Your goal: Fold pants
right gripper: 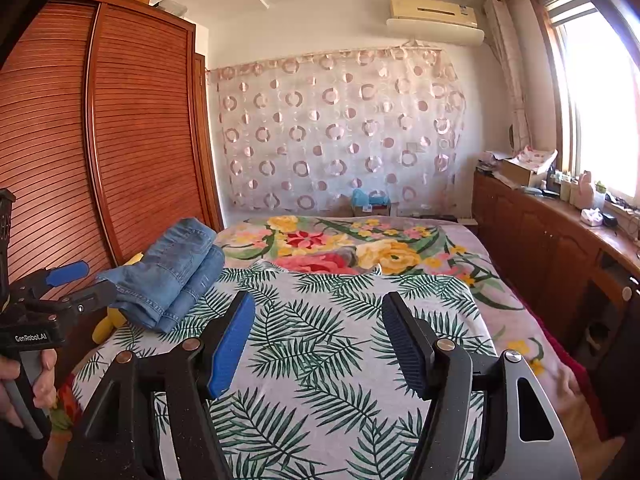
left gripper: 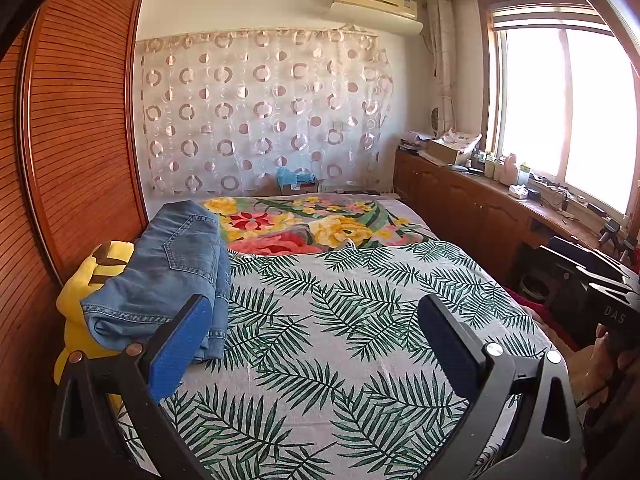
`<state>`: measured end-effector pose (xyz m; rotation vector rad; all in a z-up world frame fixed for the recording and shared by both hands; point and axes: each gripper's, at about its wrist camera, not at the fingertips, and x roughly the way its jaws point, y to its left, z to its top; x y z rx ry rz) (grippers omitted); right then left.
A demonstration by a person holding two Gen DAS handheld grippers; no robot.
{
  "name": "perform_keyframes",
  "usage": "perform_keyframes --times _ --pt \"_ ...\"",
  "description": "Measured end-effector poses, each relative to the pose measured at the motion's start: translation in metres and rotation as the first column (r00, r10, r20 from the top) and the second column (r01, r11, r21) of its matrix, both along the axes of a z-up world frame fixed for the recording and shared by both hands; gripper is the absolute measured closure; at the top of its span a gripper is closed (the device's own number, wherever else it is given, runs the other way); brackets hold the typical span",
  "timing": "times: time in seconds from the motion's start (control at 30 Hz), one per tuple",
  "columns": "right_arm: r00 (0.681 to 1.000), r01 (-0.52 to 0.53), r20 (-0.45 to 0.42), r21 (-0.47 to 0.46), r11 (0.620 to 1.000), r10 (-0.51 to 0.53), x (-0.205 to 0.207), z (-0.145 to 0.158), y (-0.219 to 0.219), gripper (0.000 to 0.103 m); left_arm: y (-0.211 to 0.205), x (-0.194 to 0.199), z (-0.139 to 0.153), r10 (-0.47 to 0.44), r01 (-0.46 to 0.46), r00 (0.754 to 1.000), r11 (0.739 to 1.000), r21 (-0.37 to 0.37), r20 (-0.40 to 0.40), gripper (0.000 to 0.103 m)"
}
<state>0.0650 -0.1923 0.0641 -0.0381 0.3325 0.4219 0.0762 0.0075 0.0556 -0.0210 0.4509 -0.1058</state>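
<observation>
Folded blue jeans (left gripper: 168,276) lie at the left edge of the bed, partly on a yellow plush toy (left gripper: 80,304); they also show in the right wrist view (right gripper: 172,276). My left gripper (left gripper: 316,320) is open and empty, its left finger just in front of the jeans; it also shows at the left of the right wrist view (right gripper: 84,280). My right gripper (right gripper: 320,320) is open and empty above the leaf-print sheet (right gripper: 320,360), to the right of the jeans.
A flowered blanket (left gripper: 304,224) covers the far half of the bed. A slatted wooden wardrobe (left gripper: 76,128) stands close on the left. A wooden cabinet (left gripper: 480,208) with clutter runs under the window on the right.
</observation>
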Motion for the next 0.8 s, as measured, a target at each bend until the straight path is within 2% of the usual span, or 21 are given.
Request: perform_keyframes --times 0.8 --pt "1.0 0.0 0.002 0.004 1.0 0.0 0.0019 -0.001 -0.0004 0.035 -0.0011 -0.0029 0.0041 0.004 -0.004 1.0 1.0 0.0 0.012 0.0"
